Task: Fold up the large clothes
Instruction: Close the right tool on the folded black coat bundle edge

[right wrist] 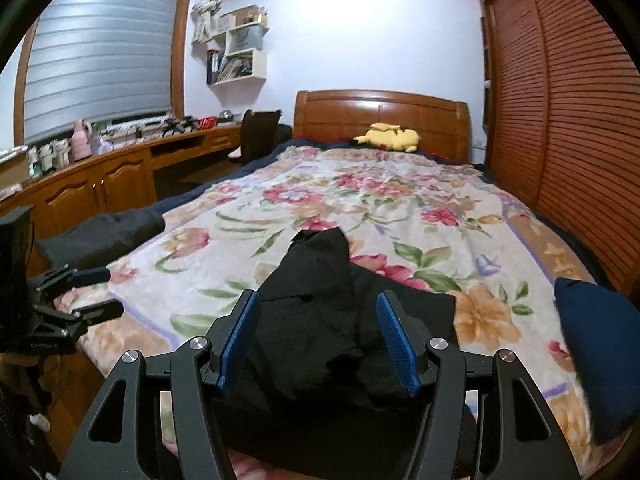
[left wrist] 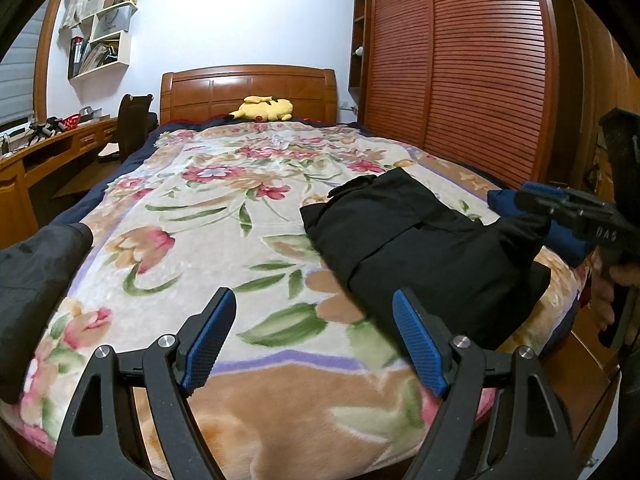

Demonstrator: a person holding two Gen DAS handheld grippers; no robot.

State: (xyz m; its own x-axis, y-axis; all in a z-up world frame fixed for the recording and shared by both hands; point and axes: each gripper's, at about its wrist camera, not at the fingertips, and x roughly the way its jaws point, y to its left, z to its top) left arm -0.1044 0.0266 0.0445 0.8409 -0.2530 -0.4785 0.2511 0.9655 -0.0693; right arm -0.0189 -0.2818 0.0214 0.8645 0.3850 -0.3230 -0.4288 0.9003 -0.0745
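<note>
A garment (right wrist: 320, 300) lies on the bed (right wrist: 400, 200) near its foot, between the right tongs' (right wrist: 318, 340) fingers. A cushion (right wrist: 592, 352) sits to its right at the bed's edge. A plush toy (right wrist: 390, 137) rests before the headboard (right wrist: 380, 116). The bench (right wrist: 120, 168) runs along the left, the wardrobe (right wrist: 560, 100) along the right.

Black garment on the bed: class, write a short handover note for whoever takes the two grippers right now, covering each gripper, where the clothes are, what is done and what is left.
Left gripper: open, empty, over the flowered blanket beside the garment.
Right gripper: open around the near end of the black garment; whether it is pinching the cloth is unclear.
Black garment: lies in a long, partly folded bundle near the foot of the bed.
Other clothes: a dark grey piece at the left edge, a navy piece at the right.
Left to do: finish folding the black garment.
</note>
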